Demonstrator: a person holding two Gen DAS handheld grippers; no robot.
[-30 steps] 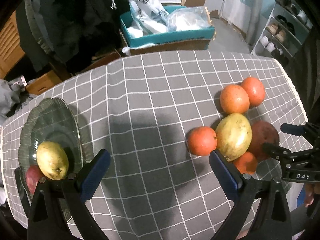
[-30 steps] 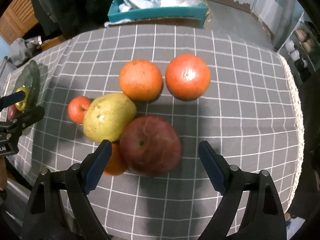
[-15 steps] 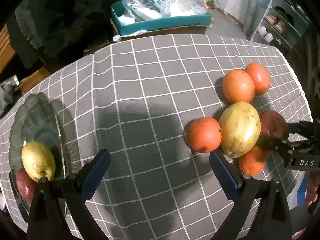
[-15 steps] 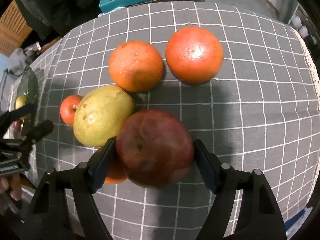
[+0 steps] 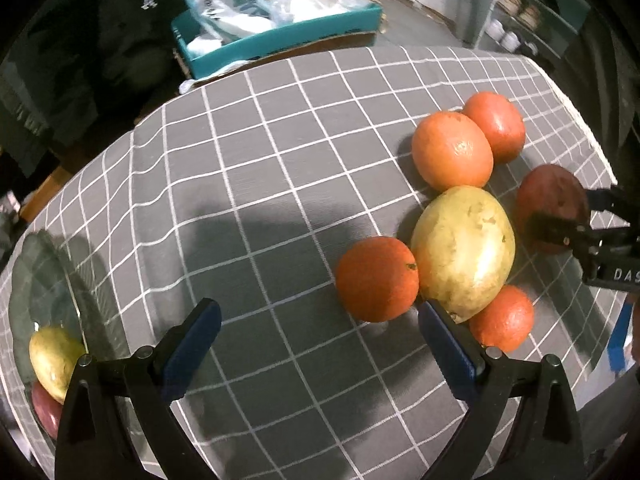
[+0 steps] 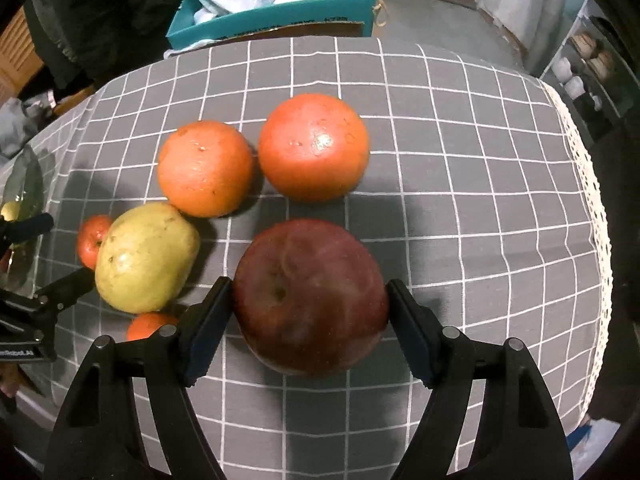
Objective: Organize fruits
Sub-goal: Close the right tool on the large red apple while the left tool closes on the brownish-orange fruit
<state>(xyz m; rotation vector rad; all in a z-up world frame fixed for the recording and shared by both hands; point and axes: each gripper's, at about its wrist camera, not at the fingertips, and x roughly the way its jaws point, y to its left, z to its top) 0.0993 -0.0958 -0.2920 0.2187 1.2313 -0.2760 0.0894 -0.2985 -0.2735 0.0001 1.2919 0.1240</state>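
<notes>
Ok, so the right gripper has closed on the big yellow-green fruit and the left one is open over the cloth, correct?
Not quite. The right gripper is closed on the dark red apple, not the yellow-green fruit, which sits untouched beside it; the right wrist view shows this. The left gripper is indeed open over the cloth.

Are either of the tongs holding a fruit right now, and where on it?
The right tongs grip the dark red apple by its two opposite sides, stem end facing the camera. The left tongs are open and hold nothing.
</notes>
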